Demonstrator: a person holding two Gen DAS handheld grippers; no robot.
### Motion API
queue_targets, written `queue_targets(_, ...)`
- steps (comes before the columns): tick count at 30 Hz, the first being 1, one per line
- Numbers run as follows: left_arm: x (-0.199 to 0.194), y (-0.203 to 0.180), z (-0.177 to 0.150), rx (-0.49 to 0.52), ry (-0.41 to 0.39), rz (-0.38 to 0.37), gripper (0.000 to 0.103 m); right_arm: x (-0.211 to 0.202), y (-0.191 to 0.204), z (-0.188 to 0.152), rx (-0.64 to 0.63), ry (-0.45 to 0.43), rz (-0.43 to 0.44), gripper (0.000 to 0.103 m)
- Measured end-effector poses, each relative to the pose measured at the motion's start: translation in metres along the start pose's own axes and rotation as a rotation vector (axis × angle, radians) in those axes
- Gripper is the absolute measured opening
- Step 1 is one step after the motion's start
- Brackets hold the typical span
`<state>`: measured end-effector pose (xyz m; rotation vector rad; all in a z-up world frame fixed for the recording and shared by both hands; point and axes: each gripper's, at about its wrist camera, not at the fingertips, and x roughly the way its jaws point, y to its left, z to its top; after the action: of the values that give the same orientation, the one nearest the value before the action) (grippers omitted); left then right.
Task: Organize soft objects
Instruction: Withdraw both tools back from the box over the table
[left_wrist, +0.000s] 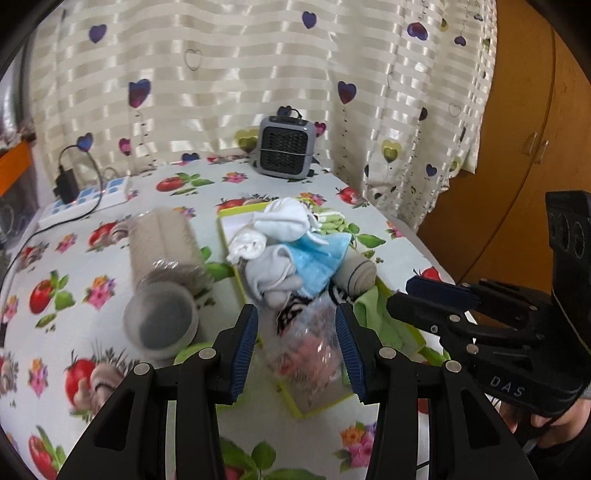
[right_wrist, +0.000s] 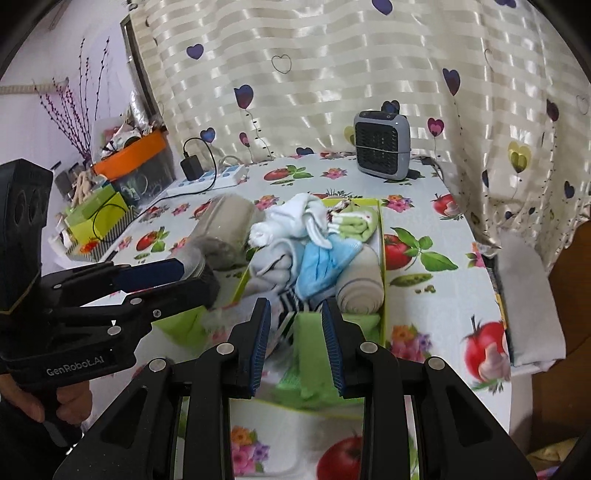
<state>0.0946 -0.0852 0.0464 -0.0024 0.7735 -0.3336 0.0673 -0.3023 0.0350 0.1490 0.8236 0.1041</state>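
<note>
My left gripper (left_wrist: 299, 347) is spread around a crinkly clear bag (left_wrist: 310, 343) at the near end of the green box (right_wrist: 382, 236), not clamped. My right gripper (right_wrist: 295, 347) is spread astride a green cloth (right_wrist: 308, 354) there. I should squeeze gently, low on the bag, so the film doesn't slip, and avoid the socks (left_wrist: 273, 273) piled behind.

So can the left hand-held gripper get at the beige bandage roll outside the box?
Probably yes: the left hand-held gripper is open, and the beige bandage roll lies in the open on the tablecloth, left of the green box, with nothing between.
</note>
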Motion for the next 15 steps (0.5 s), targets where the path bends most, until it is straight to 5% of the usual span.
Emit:
queue_targets(6, -0.014, 0.002, -0.022, -0.026, -0.004, 0.038, 0.043, -0.007, 0.020, -0.019, -0.030, 0.003, -0.010, 0.031)
queue_targets(9, -0.019, 0.006, -0.031, -0.047, -0.001, 0.050, 0.043, -0.008, 0.027, -0.028, -0.039, 0.011, -0.015, 0.047)
queue_targets(15, -0.028, 0.012, -0.045, -0.078, 0.001, 0.075, 0.043, -0.014, 0.039, -0.038, -0.056, 0.010, -0.029, 0.047)
